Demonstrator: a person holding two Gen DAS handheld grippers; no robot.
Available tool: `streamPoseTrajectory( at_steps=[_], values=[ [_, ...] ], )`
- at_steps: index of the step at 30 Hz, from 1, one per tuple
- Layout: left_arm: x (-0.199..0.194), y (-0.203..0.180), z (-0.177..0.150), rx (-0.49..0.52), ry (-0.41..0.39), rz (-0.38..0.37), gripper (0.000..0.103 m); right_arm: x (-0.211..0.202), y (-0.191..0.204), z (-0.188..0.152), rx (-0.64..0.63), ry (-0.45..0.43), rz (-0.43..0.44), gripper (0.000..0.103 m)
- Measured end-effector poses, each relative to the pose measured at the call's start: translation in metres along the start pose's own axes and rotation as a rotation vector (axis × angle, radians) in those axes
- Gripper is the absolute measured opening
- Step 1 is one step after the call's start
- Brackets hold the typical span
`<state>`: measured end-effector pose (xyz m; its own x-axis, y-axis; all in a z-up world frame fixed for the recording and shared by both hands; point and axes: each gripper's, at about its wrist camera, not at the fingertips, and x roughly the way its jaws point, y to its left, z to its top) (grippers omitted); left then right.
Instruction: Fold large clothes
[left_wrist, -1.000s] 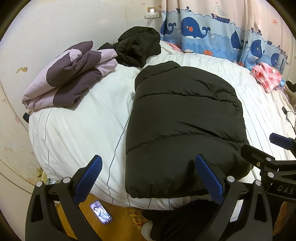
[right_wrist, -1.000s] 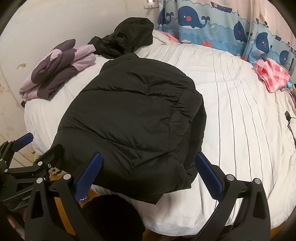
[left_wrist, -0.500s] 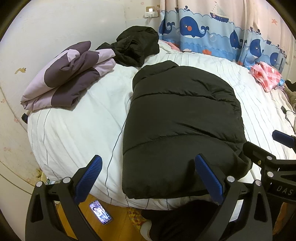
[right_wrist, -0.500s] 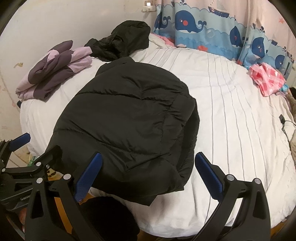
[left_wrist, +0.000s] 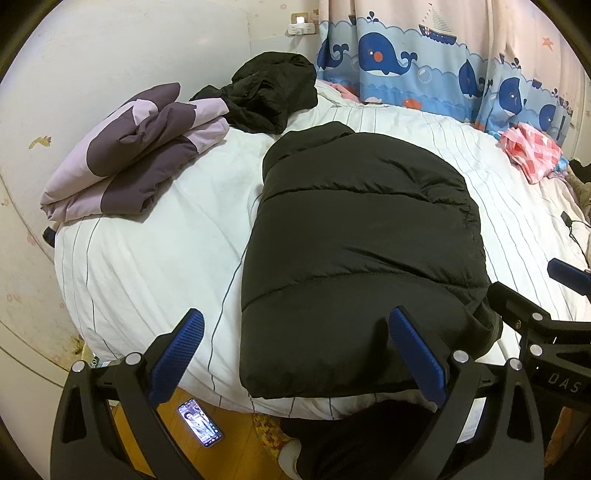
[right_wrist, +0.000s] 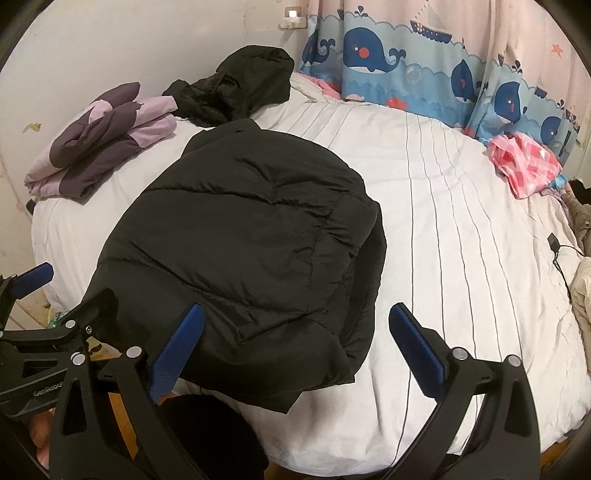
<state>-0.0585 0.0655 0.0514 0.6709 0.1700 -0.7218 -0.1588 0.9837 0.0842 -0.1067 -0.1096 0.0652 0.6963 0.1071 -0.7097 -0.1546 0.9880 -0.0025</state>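
Observation:
A black puffer jacket (left_wrist: 362, 240) (right_wrist: 251, 240) lies folded lengthwise on the white striped bed (left_wrist: 147, 251), collar toward the wall, hem at the near edge. My left gripper (left_wrist: 295, 350) hovers open over the near bed edge, its right finger above the jacket's hem, nothing between the fingers. My right gripper (right_wrist: 295, 343) is open too, above the jacket's near right corner, holding nothing. Each gripper shows at the edge of the other's view: the right gripper (left_wrist: 554, 291), the left gripper (right_wrist: 59, 299).
A folded purple quilt (left_wrist: 133, 170) and a crumpled black garment (left_wrist: 269, 92) lie at the far left of the bed. A pink checked cloth (left_wrist: 532, 147) sits far right by the whale curtain (left_wrist: 406, 62). A phone (left_wrist: 199, 428) lies on the wooden floor. A cable (right_wrist: 557, 254) trails at the right.
Both grippers have drawn back and risen slightly from the jacket; the bed and jacket sit a little lower and farther in both views. The jacket itself has not moved.

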Motion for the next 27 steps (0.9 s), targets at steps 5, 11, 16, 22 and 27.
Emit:
streamPoseTrajectory(
  at_steps=[5, 11, 16, 22, 27],
  values=[
    [-0.0007, -0.0027, 0.0009, 0.009, -0.002, 0.014, 0.096, 0.0005, -0.0038, -0.0003, 0.014, 0.0, 0.007, 0.097],
    [0.0008, -0.0046, 0.0024, 0.016, -0.005, 0.028, 0.096, 0.004, -0.0038, -0.0008, 0.019, 0.009, 0.016, 0.097],
    [0.0018, -0.0042, 0.002, 0.016, -0.005, 0.03, 0.096, 0.0064, -0.0021, -0.0008, 0.019, 0.013, 0.02, 0.097],
    [0.0024, -0.0043, 0.002, 0.016, -0.003, 0.03, 0.096, 0.0076, -0.0015, -0.0013, 0.021, 0.015, 0.023, 0.097],
    [0.0042, -0.0061, 0.0014, 0.023, -0.001, 0.04, 0.096, 0.0077, -0.002, -0.0014, 0.022, 0.015, 0.023, 0.097]
  ],
)
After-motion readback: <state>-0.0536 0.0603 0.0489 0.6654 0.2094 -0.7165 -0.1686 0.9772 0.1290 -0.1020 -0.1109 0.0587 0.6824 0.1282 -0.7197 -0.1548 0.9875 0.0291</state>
